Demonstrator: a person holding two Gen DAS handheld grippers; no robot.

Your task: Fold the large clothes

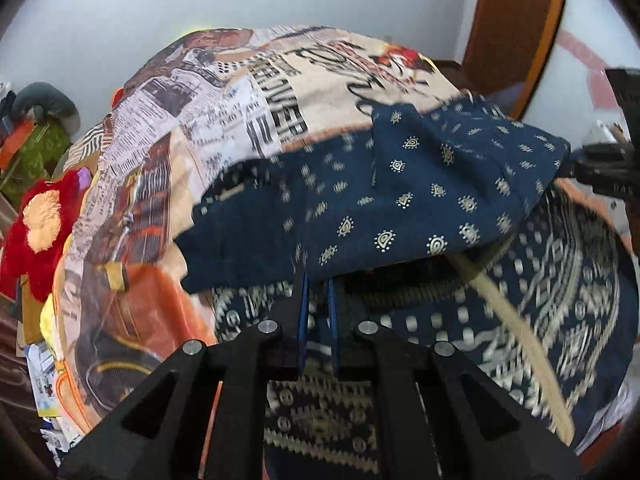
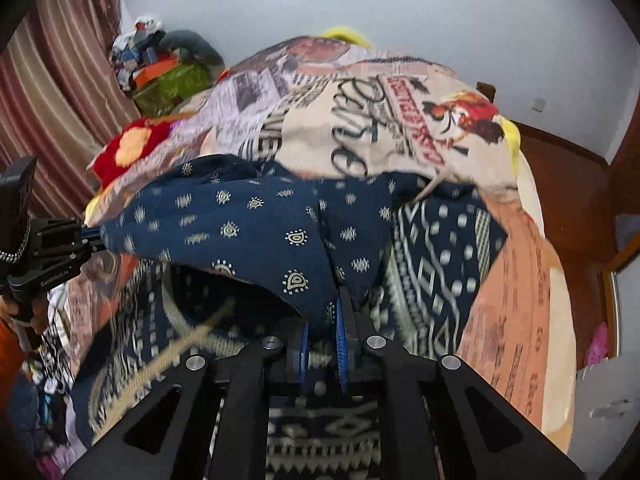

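Left claw [image 1: 318,280] and right claw [image 2: 332,312] each pinched near edge of navy printed garment [image 1: 400,192], lifted taut between them above bed [image 2: 516,280] with newspaper-print bedsheet [image 1: 224,120]

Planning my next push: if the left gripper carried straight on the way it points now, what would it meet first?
The left gripper is already shut on the navy dotted garment, so that lifted cloth comes first. Beyond it probably lies the printed bedspread, though depth is hard to judge.

Matt navy printed cloth garment [image 1: 400,200] — fuzzy red plush toy [image 1: 36,224]
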